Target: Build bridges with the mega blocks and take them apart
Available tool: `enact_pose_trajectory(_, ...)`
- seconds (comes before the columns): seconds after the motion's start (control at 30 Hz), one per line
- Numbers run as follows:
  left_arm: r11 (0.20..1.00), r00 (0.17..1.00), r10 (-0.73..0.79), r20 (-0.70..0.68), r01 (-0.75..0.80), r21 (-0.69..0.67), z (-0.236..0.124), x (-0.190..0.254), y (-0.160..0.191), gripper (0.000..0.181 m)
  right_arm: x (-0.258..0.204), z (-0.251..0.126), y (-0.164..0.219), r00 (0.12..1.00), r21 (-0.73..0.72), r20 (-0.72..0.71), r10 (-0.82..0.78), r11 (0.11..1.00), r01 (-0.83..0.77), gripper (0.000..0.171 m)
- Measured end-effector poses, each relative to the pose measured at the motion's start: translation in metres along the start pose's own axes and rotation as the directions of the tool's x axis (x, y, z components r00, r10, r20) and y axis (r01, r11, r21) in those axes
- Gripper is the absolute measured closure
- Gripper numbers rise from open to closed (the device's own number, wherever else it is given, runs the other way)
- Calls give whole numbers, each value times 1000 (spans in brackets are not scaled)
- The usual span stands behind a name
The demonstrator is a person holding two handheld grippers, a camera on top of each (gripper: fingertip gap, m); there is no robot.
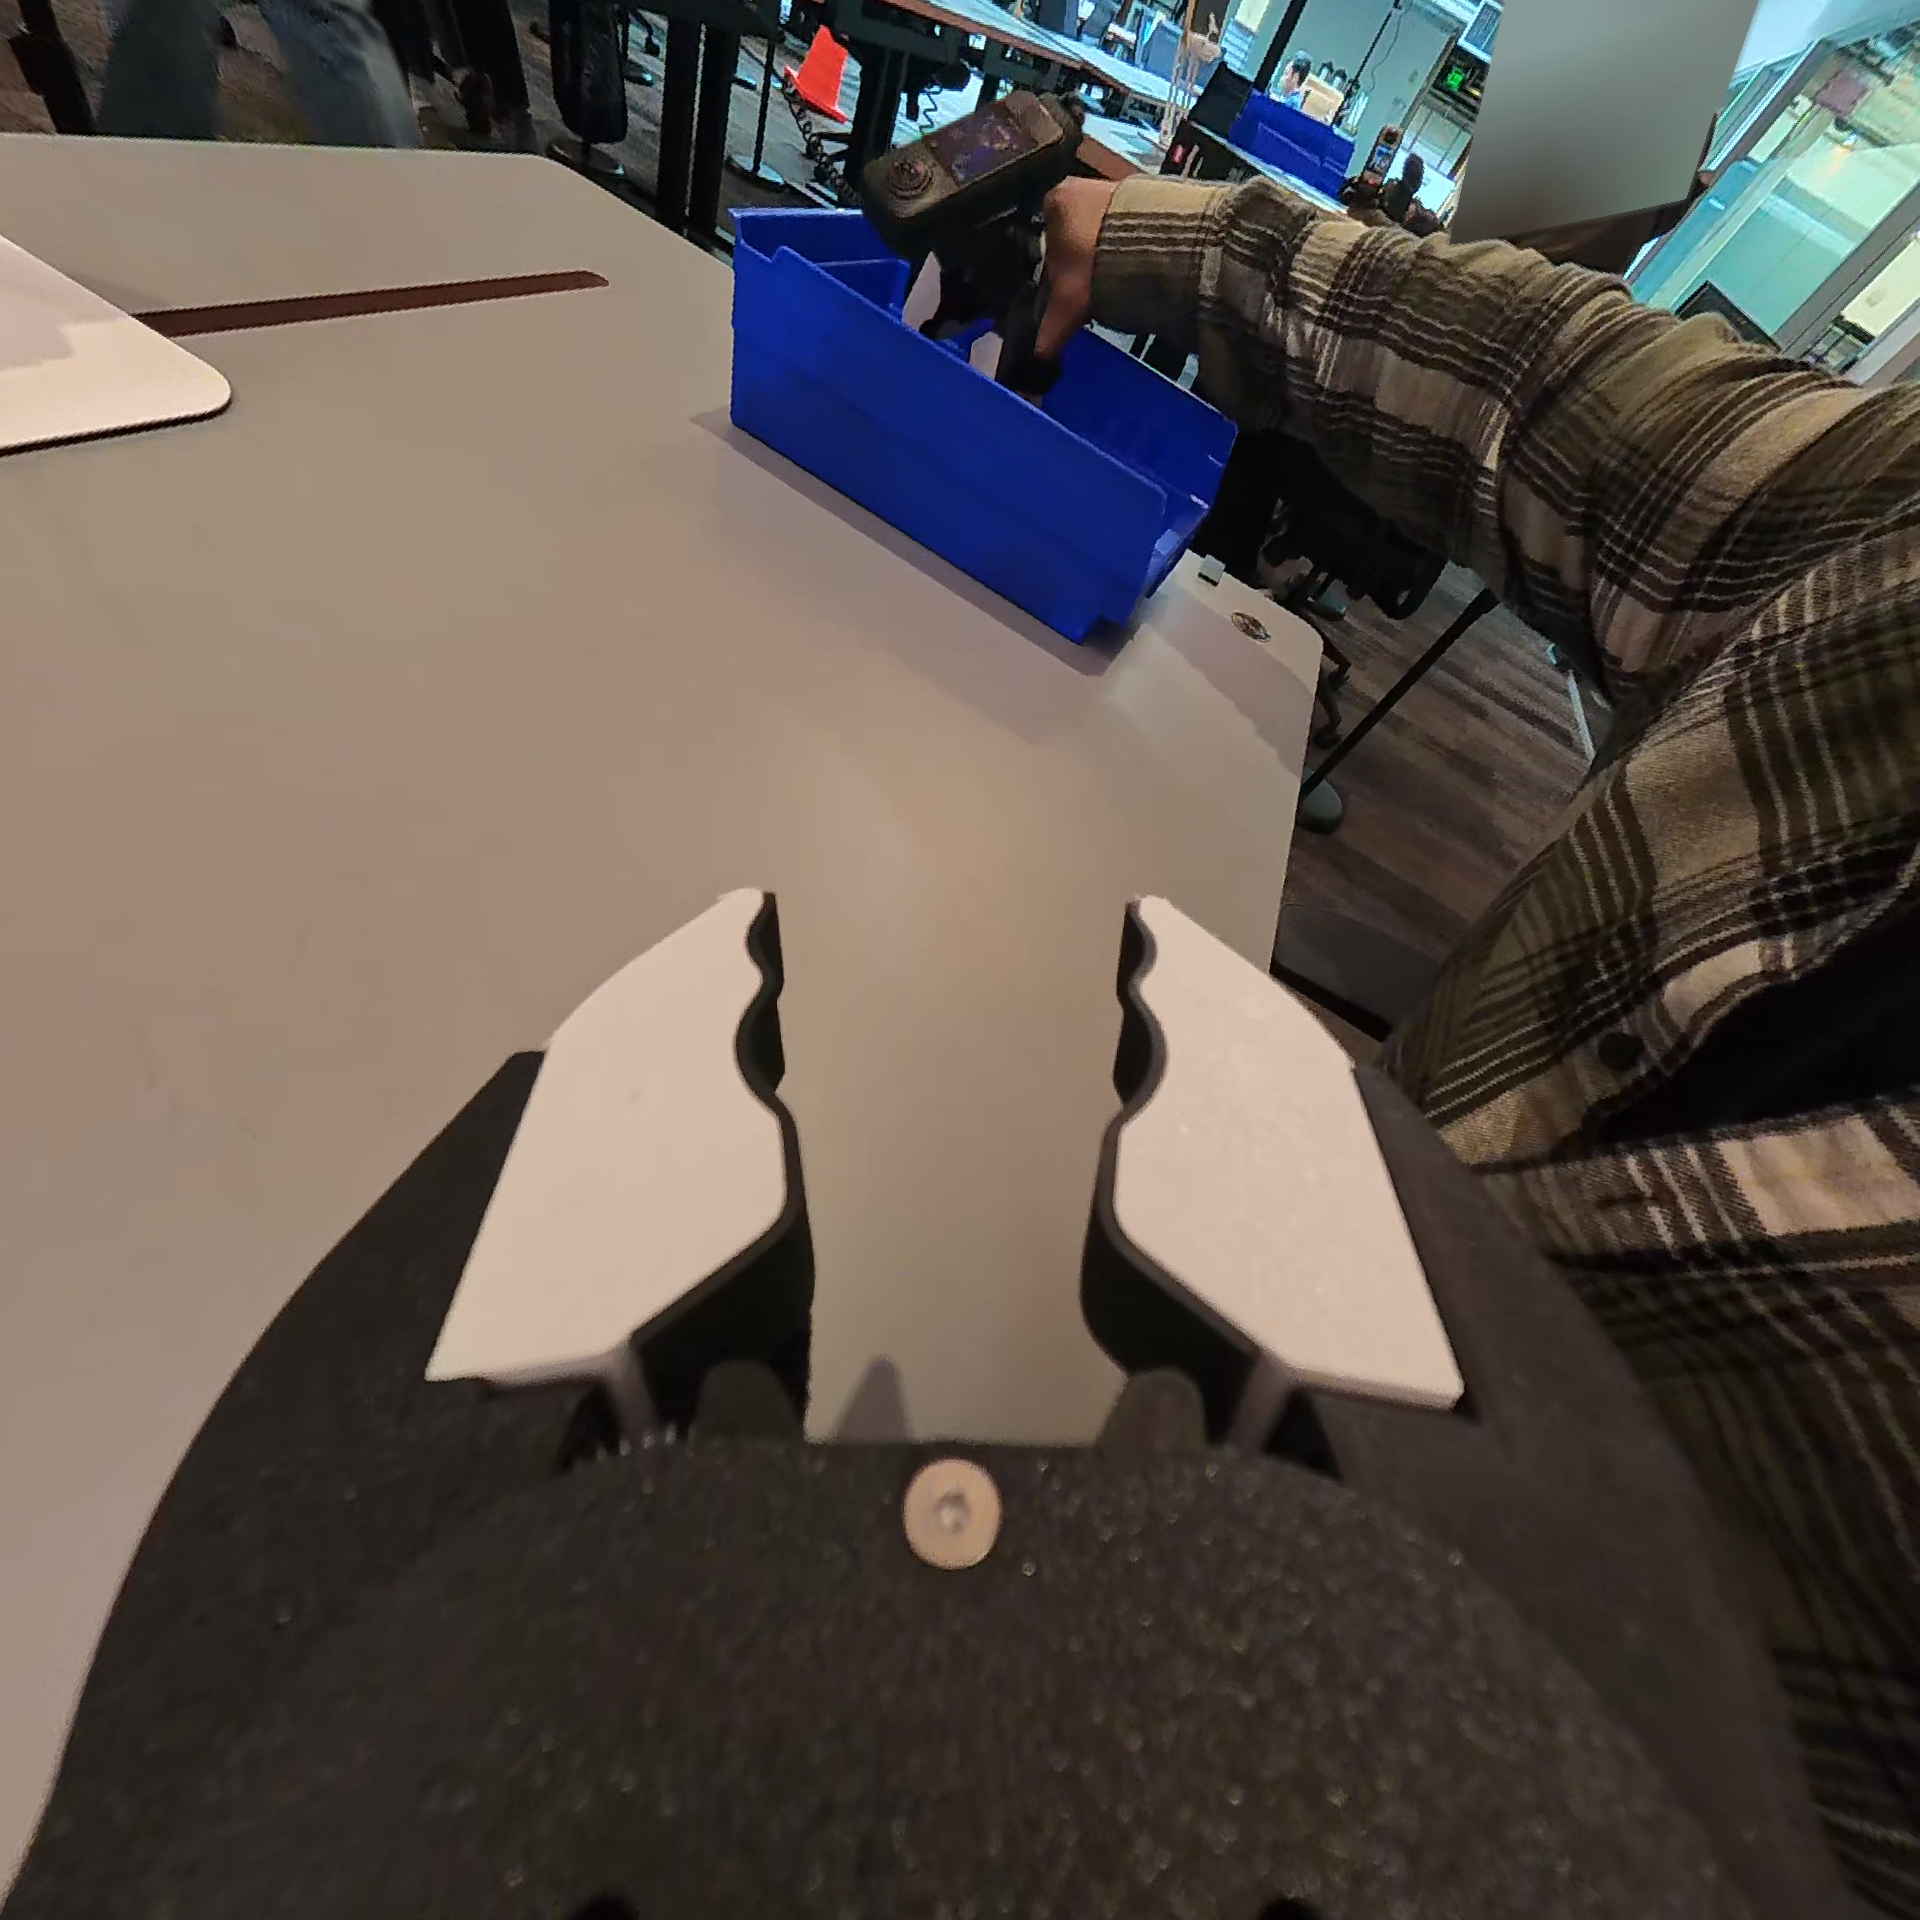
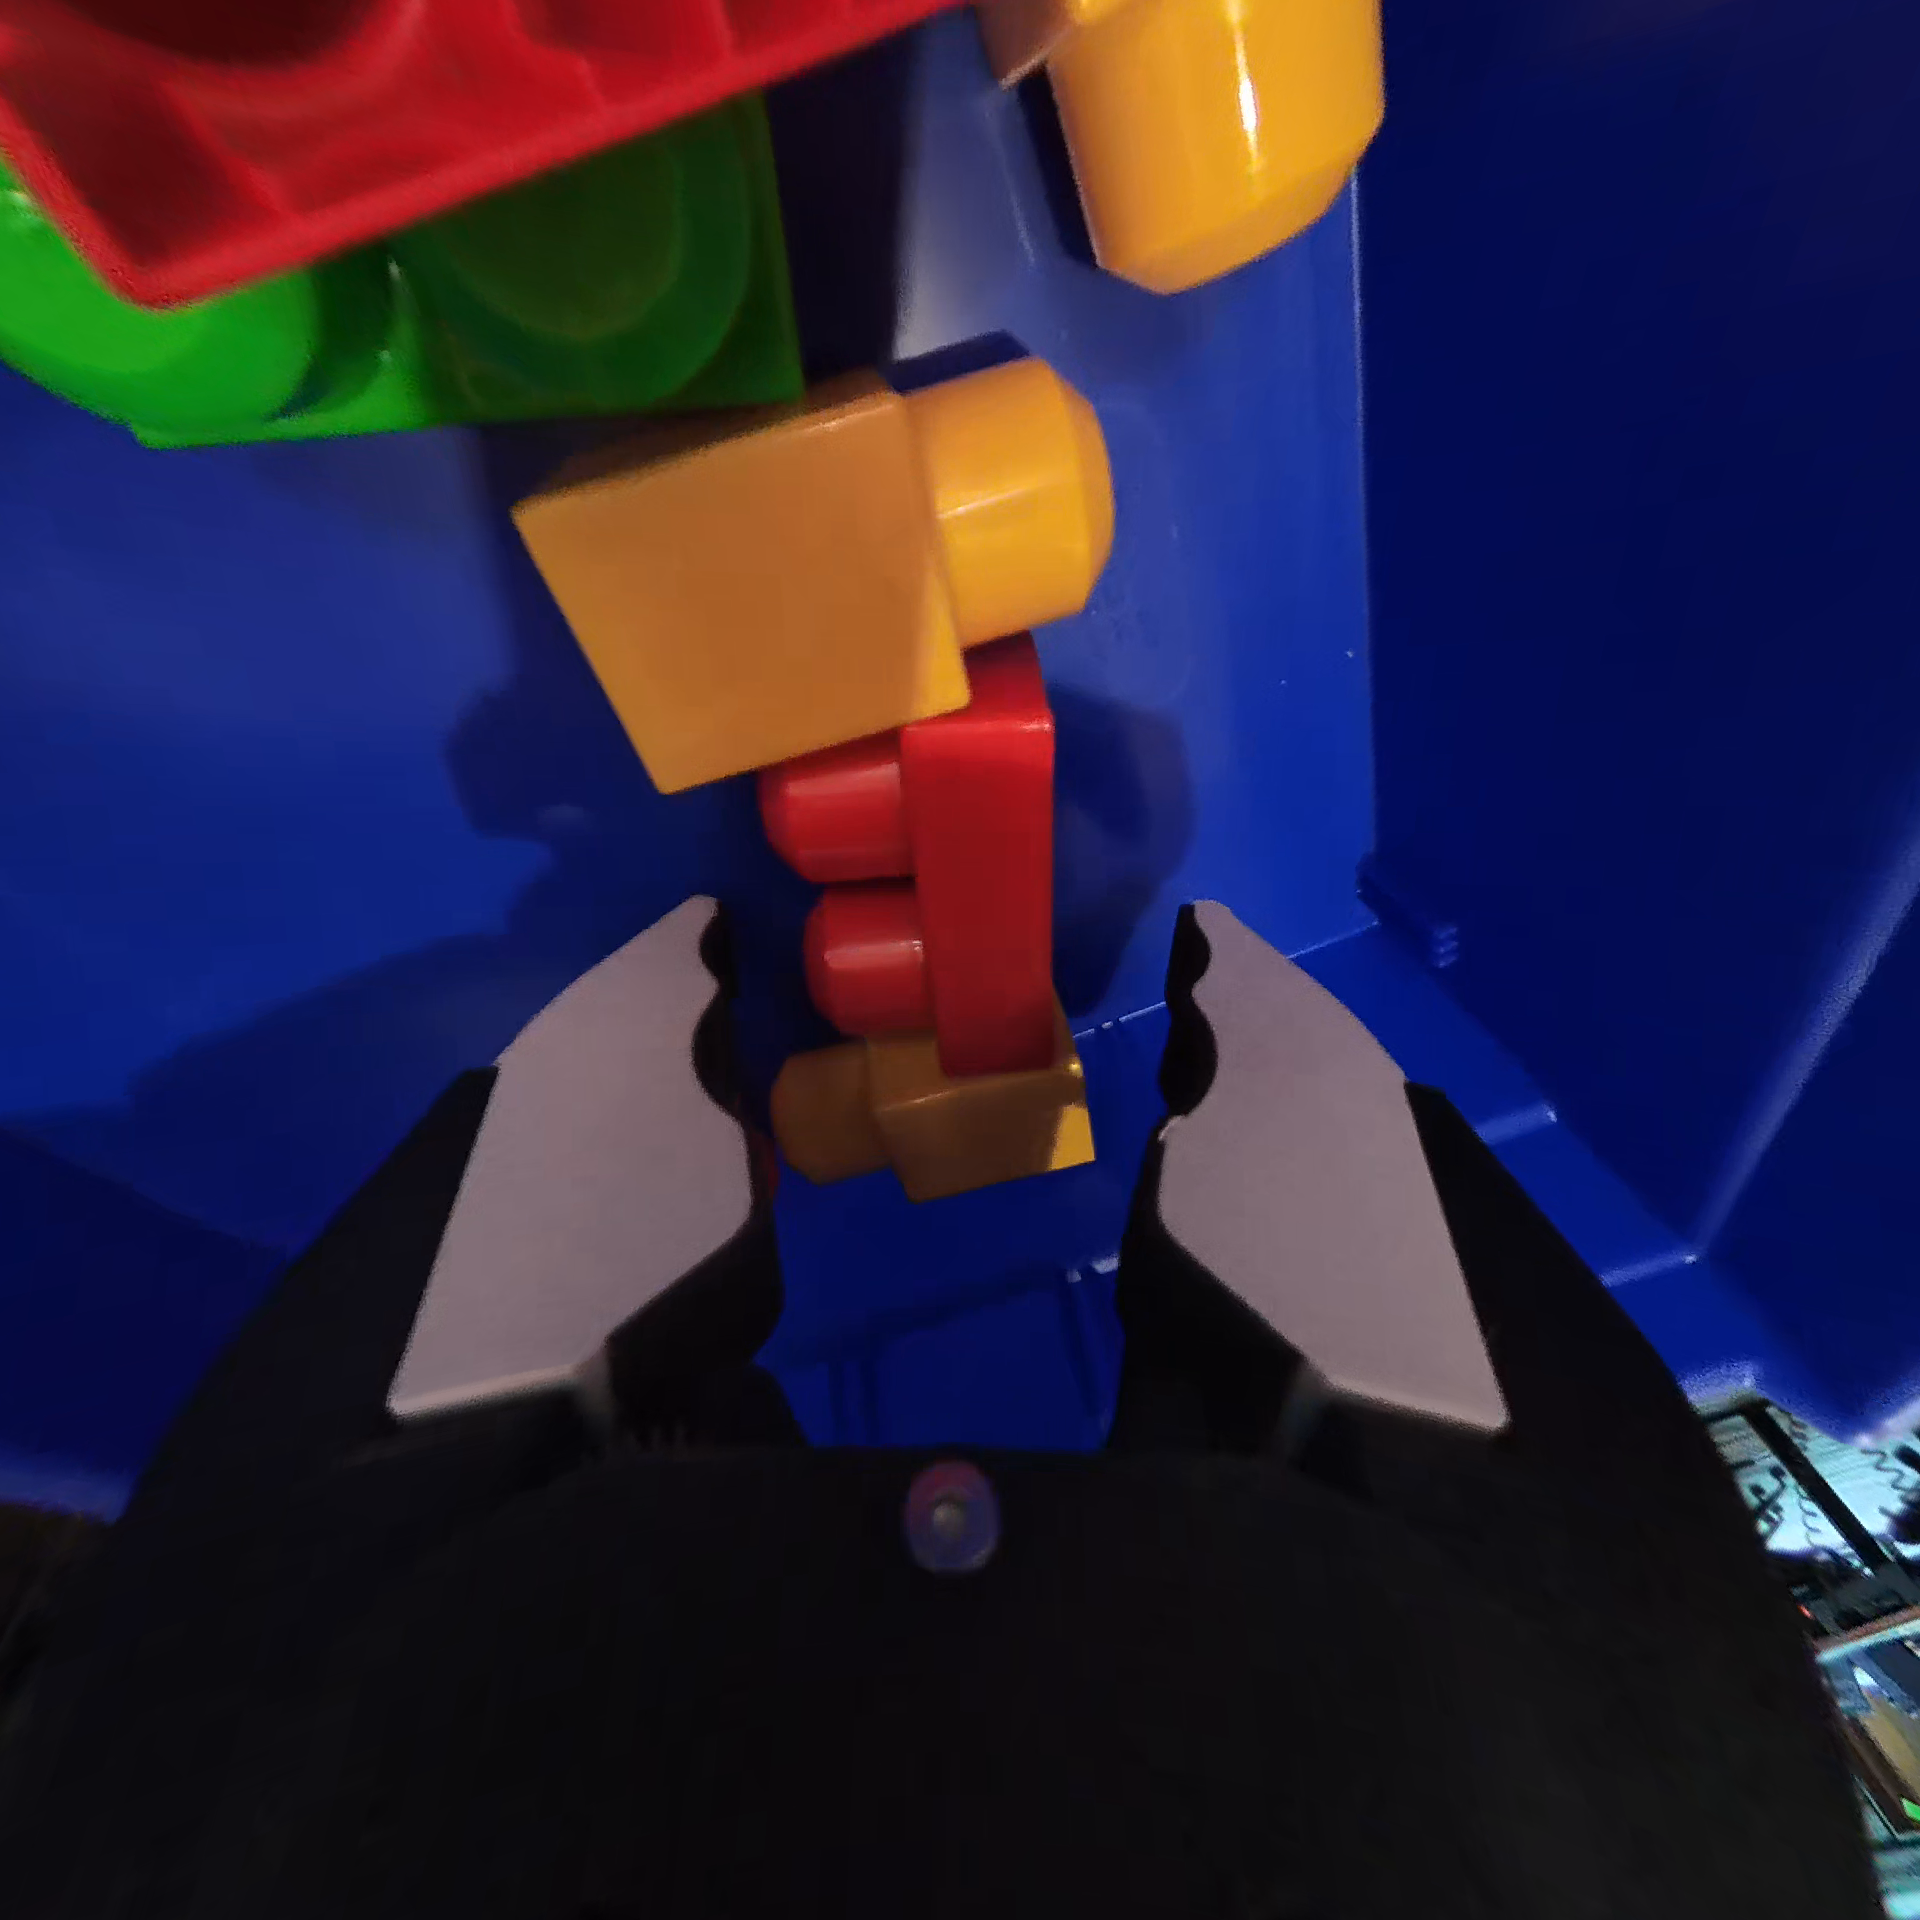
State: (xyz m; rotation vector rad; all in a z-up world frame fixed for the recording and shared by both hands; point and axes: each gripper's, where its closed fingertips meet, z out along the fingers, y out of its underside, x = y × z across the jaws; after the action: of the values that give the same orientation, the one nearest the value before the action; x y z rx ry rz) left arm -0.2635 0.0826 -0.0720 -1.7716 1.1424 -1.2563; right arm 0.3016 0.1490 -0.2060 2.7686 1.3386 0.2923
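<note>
While parted, right gripper (image 2: 951, 914) straddles red block (image 2: 966, 883)

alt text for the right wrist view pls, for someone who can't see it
The open right gripper reaches down into a blue bin, its fingers straddling a two-stud red block lying on its side. Yellow blocks touch either end of it; green and larger red blocks lie farther back.

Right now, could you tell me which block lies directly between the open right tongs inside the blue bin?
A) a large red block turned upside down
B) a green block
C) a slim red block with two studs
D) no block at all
C: in the right wrist view the slim red block lies in the gap of the open right tongs, on the floor of the blue bin.
</note>
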Motion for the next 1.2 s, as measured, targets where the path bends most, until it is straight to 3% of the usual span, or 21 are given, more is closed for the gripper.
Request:
enact_pose_trajectory(0.13, 1000, 1000, -4, 3, 4, -6, 0, -1, 2, 119, 0, 2, 1, 999, -18, 30, 17, 1000, -16, 94)
enact_pose_trajectory(0.23, 1000, 1000, -7, 3, 7, -2, 0, -1, 2, 119, -2, 2, 6, 998, -63, 57, 18, 998, -15, 126)
enact_pose_trajectory(0.4, 1000, 1000, -12, 0, 12, -4, 0, 0, 5, 119, -2, -5, 8, 995, -43, 53, 79, 996, -77, 127)
enact_pose_trajectory(0.53, 999, 999, -33, 7, 33, 21, 1, -5, 5, 119, -15, -35, 5, 983, 37, 102, 151, 987, -155, 127)
enact_pose_trajectory(0.7, 992, 994, -99, -55, 103, 79, 23, -10, -14, 119, -33, -100, -11, 976, 126, 112, 186, 972, -199, 127)
enact_pose_trajectory(0.83, 978, 972, -162, -173, 182, 105, 60, -9, -41, 116, -54, -159, -55, 987, 227, 63, 147, 961, -158, 127)
enact_pose_trajectory(0.93, 963, 940, -223, -258, 253, 90, 88, -14, -59, 111, -87, -193, -110, 999, 332, 33, 21, 943, -31, 128)
enact_pose_trajectory(1.03, 937, 901, -297, -316, 339, 86, 105, -23, -78, 106, -121, -206, -157, 992, 334, -50, -113, 934, 124, 128)
enact_pose_trajectory(1.2, 916, 888, -369, -274, 397, 53, 124, -38, -93, 99, -159, -208, -222, 955, 264, -152, -254, 921, 287, 128)
